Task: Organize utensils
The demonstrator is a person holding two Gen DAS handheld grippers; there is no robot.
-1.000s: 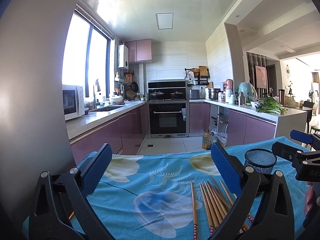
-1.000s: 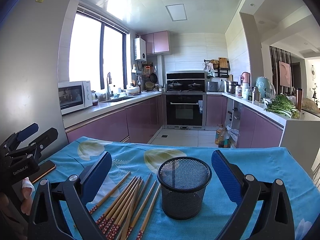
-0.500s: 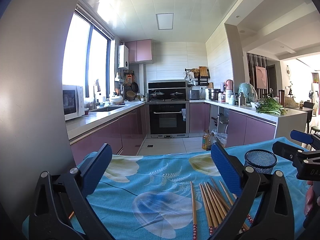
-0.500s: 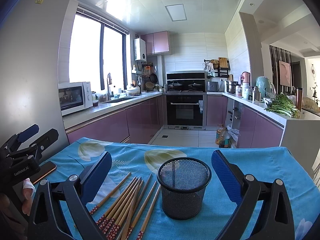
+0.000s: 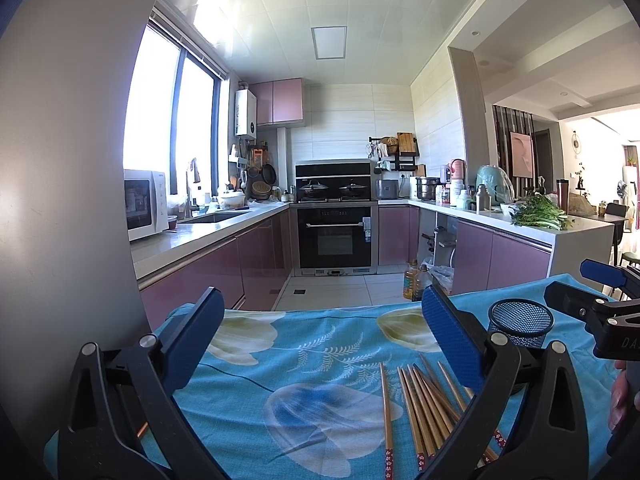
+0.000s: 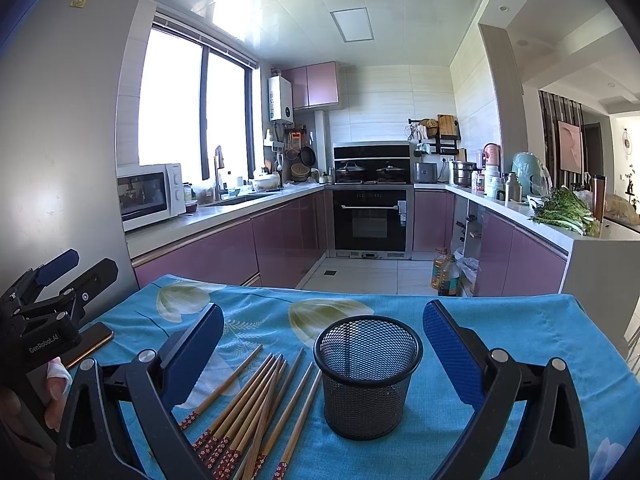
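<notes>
1. Fingers of the right gripper (image 6: 323, 344) are spread wide and hold nothing; the black mesh cup (image 6: 367, 376) stands upright on the cloth between them, touching neither pad.
2. Fingers of the left gripper (image 5: 320, 334) are likewise wide apart and empty, hovering over bare blue tablecloth (image 5: 280, 368), with nothing touched.
3. Chopsticks (image 6: 256, 404) lie flat in a loose fan just left of the mesh cup, patterned ends toward the cameras; none is in the cup, as far as the mesh lets me see.
4. Judging from this, the task has hardly begun: the step in hand looks like the approach before a first pick.
5. The next move probably calls for one gripper to drop low beside the cup, close its pads across a single stick or thin bundle, lift it, tip it upright and lower it into the cup.
6. A phone (image 6: 90, 342) lies well left of the cup, beside the left gripper; kitchen counters lie beyond the table.
</notes>
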